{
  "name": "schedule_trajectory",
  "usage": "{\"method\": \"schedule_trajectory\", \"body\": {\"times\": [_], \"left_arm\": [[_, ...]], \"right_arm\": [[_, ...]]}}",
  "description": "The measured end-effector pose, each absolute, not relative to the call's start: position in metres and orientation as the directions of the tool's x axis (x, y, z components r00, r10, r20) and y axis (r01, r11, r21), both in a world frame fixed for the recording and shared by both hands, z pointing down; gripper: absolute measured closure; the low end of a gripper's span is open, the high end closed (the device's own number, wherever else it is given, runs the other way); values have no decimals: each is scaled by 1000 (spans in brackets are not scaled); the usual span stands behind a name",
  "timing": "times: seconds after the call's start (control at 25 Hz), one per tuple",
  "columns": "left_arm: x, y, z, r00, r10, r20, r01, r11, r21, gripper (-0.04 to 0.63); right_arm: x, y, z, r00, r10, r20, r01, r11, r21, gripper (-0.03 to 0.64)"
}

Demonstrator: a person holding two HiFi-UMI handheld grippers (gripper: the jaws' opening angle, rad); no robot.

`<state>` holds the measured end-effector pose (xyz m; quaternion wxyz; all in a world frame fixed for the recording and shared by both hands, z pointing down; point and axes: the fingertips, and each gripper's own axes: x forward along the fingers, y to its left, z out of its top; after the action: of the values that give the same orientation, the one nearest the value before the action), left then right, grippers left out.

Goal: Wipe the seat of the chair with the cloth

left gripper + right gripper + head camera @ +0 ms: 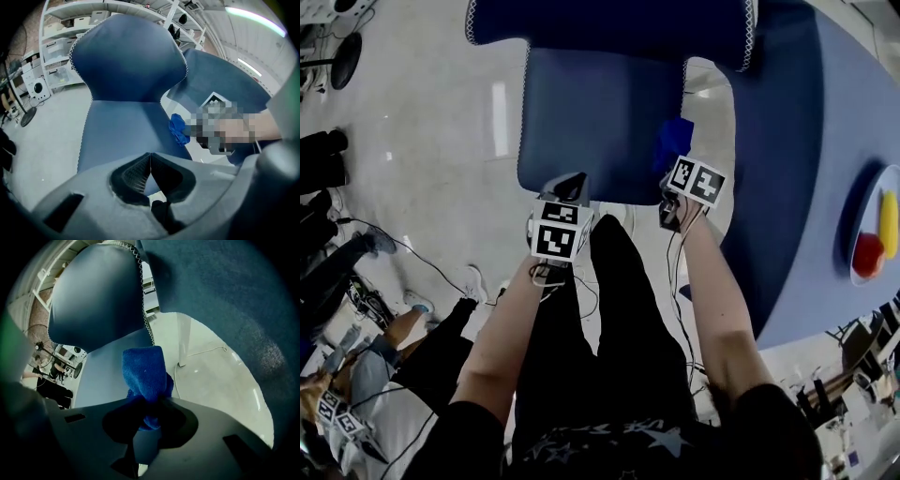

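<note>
Head view — right gripper's (674, 167) cloth (675, 138) seemingly between seat (591, 122) and table (792, 150).

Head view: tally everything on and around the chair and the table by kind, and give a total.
chair: 1
blue cloth: 1
grippers: 2 (left gripper, right gripper)
table: 1
plate: 1
fruit: 2 (red fruit, yellow fruit)
total: 8
</note>
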<state>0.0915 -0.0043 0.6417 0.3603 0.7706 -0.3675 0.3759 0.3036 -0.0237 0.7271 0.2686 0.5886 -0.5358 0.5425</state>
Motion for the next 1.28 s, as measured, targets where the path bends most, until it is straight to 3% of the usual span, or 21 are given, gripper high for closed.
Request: {"method": "schedule_trajectory", "body": {"times": [0.24,0.92,1.28], "left_arm": [[91,9,649,427,-307,851,-862,-421,280,575],[-99,37,661,287,-413,864,-954,-205,219,575],[-143,82,682,253,-380,890,-967,-124,222,575]], "right_arm": [[301,-21,722,-199,-360,912,-923,-245,-298,545],[-14,-6,688,-591,-291,753,-805,152,-573,545],[-66,8,722,-613,-229,756,-788,250,-563,545]]}}
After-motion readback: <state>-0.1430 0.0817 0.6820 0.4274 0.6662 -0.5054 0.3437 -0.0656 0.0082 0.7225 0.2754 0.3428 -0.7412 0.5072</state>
